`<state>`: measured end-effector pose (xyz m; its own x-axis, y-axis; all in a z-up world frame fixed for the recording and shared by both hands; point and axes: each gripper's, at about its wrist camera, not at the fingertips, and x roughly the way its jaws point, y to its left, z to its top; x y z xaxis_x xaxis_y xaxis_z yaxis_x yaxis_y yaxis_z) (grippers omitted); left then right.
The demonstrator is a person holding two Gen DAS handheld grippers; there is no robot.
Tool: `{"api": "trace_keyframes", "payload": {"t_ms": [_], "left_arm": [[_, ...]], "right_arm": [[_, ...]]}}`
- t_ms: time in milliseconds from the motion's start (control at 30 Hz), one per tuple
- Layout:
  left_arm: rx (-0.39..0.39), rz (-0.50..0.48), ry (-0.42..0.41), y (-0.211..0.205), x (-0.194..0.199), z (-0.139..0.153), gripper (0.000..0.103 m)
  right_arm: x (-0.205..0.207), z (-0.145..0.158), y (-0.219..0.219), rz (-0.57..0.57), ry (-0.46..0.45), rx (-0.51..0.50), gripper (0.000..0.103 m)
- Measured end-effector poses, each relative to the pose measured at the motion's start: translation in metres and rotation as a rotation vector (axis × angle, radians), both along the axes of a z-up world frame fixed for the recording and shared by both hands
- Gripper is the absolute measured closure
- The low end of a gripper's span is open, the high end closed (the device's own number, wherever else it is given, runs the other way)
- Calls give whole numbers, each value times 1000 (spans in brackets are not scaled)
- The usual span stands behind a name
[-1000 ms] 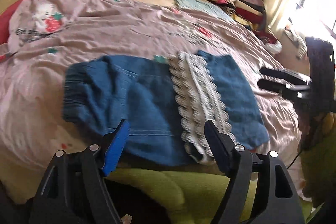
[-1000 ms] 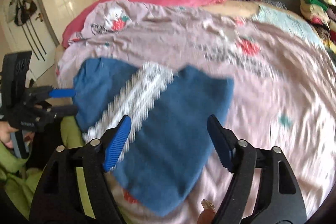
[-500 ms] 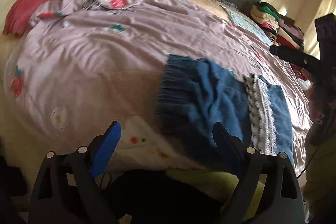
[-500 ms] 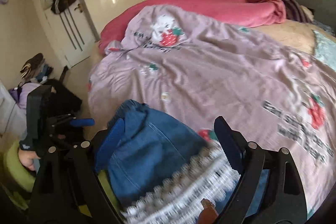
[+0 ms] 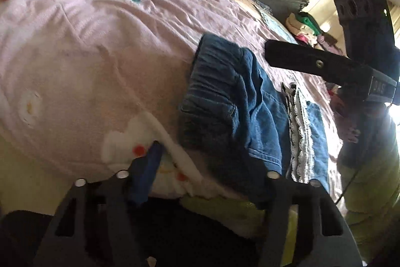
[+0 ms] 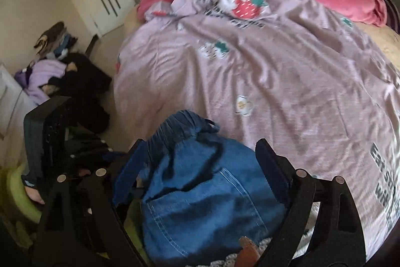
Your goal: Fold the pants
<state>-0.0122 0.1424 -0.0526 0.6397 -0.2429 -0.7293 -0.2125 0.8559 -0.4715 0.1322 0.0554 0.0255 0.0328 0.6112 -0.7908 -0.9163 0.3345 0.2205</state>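
**My claws are at the waistband, and it could slip**

I might grab the wrong stuff. My left claw [image 5: 207,167] is closing right now at the near corner of the pants [image 5: 240,101], and I cannot tell if its pads are on the cloth yet. The pink bed cover [image 5: 105,46] lies right under it, so I could pinch the cover too and drag it along. I could also catch only the top layer, and then the fold would come out crooked.

My right claw [image 6: 197,167] is spread wide over the far side of the waistband [image 6: 182,126]. Nothing is pinched there. If one claw lifts before the other has a hold, the pants will twist into a lump.

The pants are blue denim, lying on the bed near its front edge. The waistband is bunched and stretchy. A back pocket [image 6: 200,207] shows, and a strip of white lace [image 5: 298,131] runs across the pants.
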Motion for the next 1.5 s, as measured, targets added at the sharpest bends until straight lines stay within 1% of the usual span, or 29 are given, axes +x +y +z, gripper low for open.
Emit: {"api": "trace_keyframes", "payload": {"t_ms": [100,200,233,267,300,333,367,433,467,533,600,633,700,733,767,833,900,967,1033,1067,1100,1167,1233,1333,1433,1500], "left_arm": [[-13,-14,-7,-2,2,-3,52],[-20,-16,-10,-2,3,-5,52],[-22,-16,-11,-2,3,-6,52],[-24,-16,-12,-1,3,-6,52],[-29,-14,-13,0,2,-6,52],[-31,-12,-13,0,2,-6,52],[-32,-10,-14,1,1,-7,52],[-37,-2,-13,2,-1,-6,52],[-49,0,-16,3,-3,-5,52],[-46,-2,-33,2,-5,0,51],[-53,-9,-52,1,-7,7,50],[-54,-16,-64,0,-7,10,49],[-49,-35,-87,-5,-8,18,39],[-51,-44,-95,-8,-7,20,38],[-63,-57,-104,-10,-7,22,37],[-88,-70,-115,-13,-4,24,31],[-126,-90,-116,-18,0,22,22],[-176,-122,-112,-26,11,18,16],[-252,-165,-121,-35,22,16,16],[-278,-176,-122,-37,24,14,16],[-327,-189,-123,-42,28,12,17],[-380,-215,-123,-51,33,11,18],[-371,-238,-132,-63,37,17,23],[-337,-283,-149,-83,41,30,24],[-287,-333,-163,-105,43,42,24],[-253,-376,-175,-119,44,47,24]], "right_arm": [[-3,-10,20,37,5,-44,21],[-6,-23,40,64,-3,-90,21],[-6,-27,44,68,-3,-100,22],[-5,-34,49,75,3,-116,25],[-5,-41,53,86,20,-126,38],[-4,-47,55,89,27,-139,44],[-4,-54,56,88,6,-154,48],[-4,-53,52,99,0,-145,60],[-2,-48,46,98,17,-125,64],[0,-35,33,95,29,-80,74],[2,-24,20,93,51,-33,77],[3,-16,9,85,69,4,77],[5,-6,-6,76,91,52,77],[4,-1,-13,72,96,73,77],[4,5,-23,63,104,99,77],[4,13,-36,45,113,136,77],[6,20,-51,29,121,172,77],[7,25,-67,15,114,194,77],[10,28,-80,-6,116,211,77],[12,28,-84,-14,123,220,77],[14,28,-89,-22,127,229,77],[16,29,-102,-38,128,249,77],[18,29,-111,-48,127,266,76],[20,29,-128,-66,135,302,73],[21,30,-149,-97,136,342,63],[26,26,-172,-178,138,369,56]]}}
